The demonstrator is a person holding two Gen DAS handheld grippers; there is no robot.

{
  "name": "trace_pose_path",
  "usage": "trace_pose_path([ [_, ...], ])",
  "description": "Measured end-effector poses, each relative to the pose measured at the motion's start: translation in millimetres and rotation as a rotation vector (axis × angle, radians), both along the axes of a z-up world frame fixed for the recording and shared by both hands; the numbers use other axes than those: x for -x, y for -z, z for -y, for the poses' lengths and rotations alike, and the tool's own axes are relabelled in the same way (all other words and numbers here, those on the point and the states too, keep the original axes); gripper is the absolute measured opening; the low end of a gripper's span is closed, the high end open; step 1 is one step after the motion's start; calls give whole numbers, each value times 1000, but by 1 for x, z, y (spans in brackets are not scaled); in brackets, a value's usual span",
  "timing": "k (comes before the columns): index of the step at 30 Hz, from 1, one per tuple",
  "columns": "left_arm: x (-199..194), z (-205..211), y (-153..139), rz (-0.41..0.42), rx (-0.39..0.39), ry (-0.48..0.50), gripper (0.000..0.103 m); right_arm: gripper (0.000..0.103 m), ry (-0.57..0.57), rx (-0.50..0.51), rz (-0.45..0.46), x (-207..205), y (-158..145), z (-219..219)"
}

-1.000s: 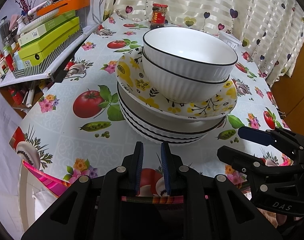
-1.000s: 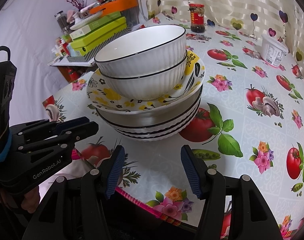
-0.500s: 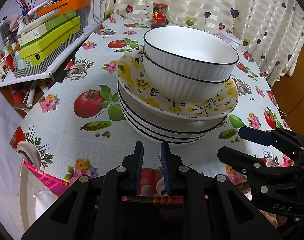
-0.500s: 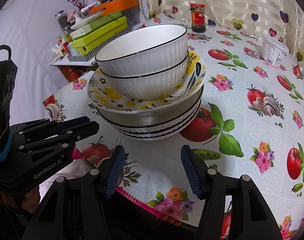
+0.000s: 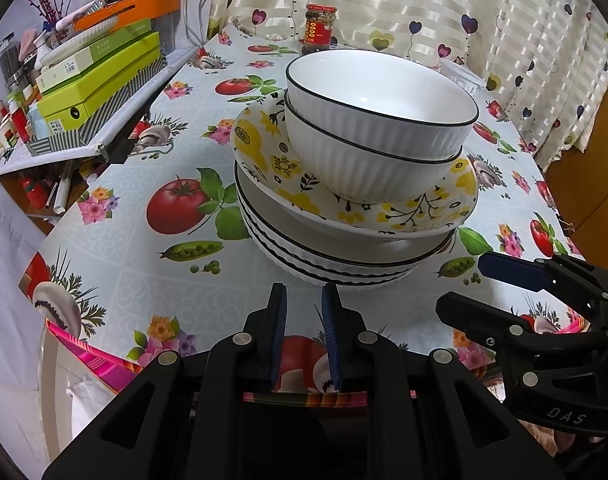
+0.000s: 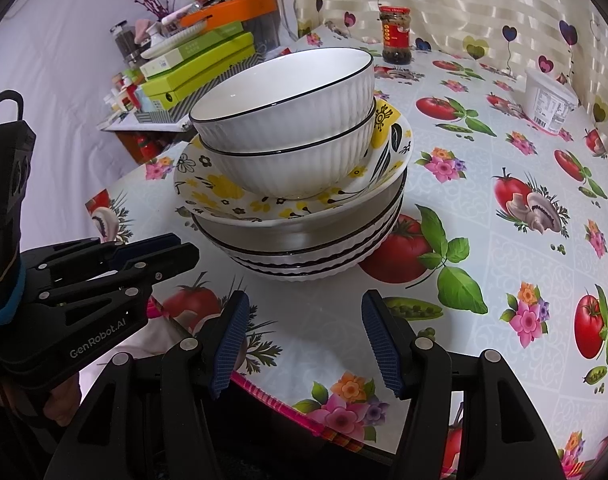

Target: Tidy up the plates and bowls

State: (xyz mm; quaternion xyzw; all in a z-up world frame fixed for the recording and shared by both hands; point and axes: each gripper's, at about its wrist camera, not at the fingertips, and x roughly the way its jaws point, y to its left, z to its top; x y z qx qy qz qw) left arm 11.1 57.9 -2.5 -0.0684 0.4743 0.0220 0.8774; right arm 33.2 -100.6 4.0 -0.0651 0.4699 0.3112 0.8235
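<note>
The near table edge shows a pink striped trim (image 6: 264, 390) beneath a tablecloth (image 5: 152, 280) printed with tomatoes, peas, mushrooms and flowers. The left gripper (image 5: 304, 304) hovers over this edge, angled down toward the stack; its jaws are nearly pressed together, with a narrow gap and nothing between them. The right gripper (image 6: 304, 316) hovers just beside it, likewise angled down, its jaws spread and empty. Each gripper appears at the side of the other's view.

Near the front of the table stands the stack. At the bottom, several white black-rimmed plates (image 6: 315, 264) lie nested. On them rests a yellow floral plate (image 5: 343, 208), tilted slightly. On it sit two white ribbed bowls (image 5: 379, 132), one nested in the other, both upright.

Farther back, a red-labelled jar (image 6: 395, 36) stands near the curtain (image 5: 403, 4). A white tub (image 6: 549, 104) sits at the far right. Left of the table, a cluttered shelf (image 5: 64, 92) holds green boxes (image 5: 100, 84) and an orange tray (image 5: 132, 10).
</note>
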Motion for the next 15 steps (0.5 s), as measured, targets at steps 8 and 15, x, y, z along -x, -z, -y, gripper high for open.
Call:
trace_pose_path([
  [8,0,0,0,-1,-2,-1,18,59,-1,-1,0,0,0,0],
  [15,2,-2,1,3,-8,0,18,59,-3,-1,-4,1,1,-1],
])
